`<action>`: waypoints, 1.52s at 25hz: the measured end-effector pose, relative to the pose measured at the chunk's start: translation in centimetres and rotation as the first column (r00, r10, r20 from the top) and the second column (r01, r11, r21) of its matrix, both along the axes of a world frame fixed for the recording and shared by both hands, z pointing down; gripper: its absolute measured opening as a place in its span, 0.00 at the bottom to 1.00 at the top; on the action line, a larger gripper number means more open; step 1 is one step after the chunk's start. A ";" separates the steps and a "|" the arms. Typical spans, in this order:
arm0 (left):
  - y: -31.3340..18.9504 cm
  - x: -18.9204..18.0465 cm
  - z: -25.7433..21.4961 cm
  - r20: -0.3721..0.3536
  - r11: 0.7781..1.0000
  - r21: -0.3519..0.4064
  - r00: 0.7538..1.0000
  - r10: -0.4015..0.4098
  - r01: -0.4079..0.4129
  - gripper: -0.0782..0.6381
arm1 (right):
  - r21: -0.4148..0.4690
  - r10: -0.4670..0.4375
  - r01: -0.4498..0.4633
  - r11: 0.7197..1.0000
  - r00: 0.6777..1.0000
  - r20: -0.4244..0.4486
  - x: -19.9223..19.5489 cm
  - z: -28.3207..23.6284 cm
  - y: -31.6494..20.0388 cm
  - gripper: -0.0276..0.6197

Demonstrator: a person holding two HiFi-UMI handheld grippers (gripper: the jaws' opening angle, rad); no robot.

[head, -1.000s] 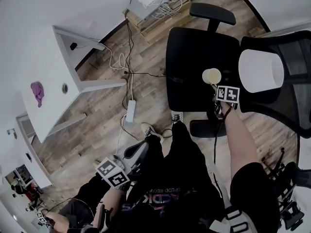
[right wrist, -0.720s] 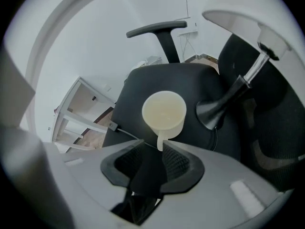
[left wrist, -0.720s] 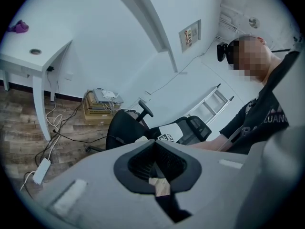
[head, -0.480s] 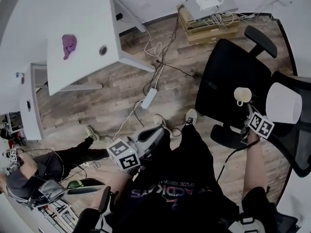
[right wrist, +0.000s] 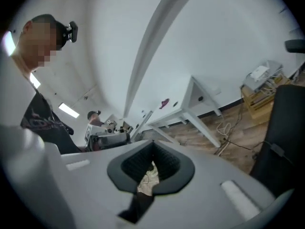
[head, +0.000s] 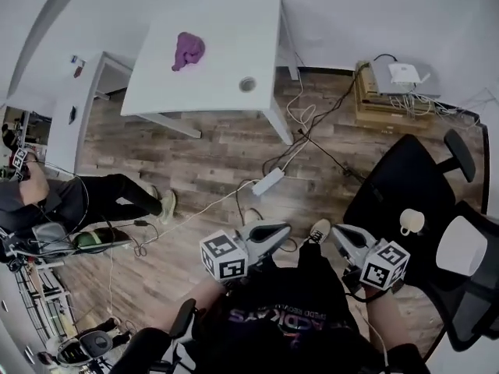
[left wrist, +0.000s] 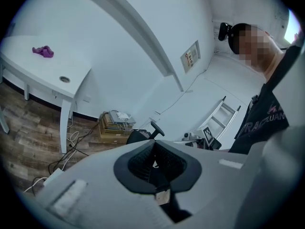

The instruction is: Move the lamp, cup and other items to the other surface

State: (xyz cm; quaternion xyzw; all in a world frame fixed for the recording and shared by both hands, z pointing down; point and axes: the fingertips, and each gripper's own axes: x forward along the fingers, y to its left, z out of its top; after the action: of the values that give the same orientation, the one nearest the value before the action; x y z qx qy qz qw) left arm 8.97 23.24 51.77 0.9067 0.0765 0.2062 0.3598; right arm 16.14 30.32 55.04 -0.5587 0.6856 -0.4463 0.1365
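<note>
On the black chair (head: 390, 185) at about three o'clock sit the task's things. The small pale cup (head: 410, 222) stands upright on the seat, and the lamp (head: 461, 246) is just beside it toward four o'clock, showing only its white shade. The cup looks stiff, smooth and light, probably ceramic, so it could slip or chip. A pinch across the rim wall or on its handle seems the safest hold. The shade looks thin and easy to dent, so the lamp is better taken by a stem or base, which cannot be seen from above. Neither thing is held. The right tongs (head: 341, 232), at five o'clock and well apart from the cup, are pressed together on nothing, and the pale shape past their tips is likely the shoe (head: 318, 228) on the floor (head: 218, 154). The left tongs (head: 281, 229), at six o'clock, are also pressed together and empty. The white tabletop (head: 226, 76) at twelve o'clock, bearing a purple cloth (head: 187, 51), is presumably the other surface.
</note>
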 end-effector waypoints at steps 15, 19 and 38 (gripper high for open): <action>-16.7 -8.0 -2.7 -0.149 0.998 -0.029 0.987 -0.060 0.056 0.11 | 0.083 -0.239 0.253 0.964 0.960 -0.143 -13.8 -5.4 -21.9 0.05; -21.3 -11.4 -3.4 -0.182 0.997 -0.027 0.980 -0.079 0.075 0.11 | 0.087 -0.212 0.227 0.970 0.965 -0.155 -16.4 -5.9 -26.1 0.05; -27.7 -23.0 -4.2 -0.237 0.982 0.030 0.956 -0.173 0.185 0.11 | 0.095 -0.361 0.394 0.914 0.897 -0.255 -27.4 -7.2 -33.6 0.05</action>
State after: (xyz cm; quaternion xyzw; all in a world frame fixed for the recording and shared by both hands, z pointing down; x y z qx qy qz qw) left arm -14.00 -4.46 47.54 0.9369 0.0306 0.0666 0.3417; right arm -11.22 -3.32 47.84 -0.4516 0.8227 -0.3452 0.0063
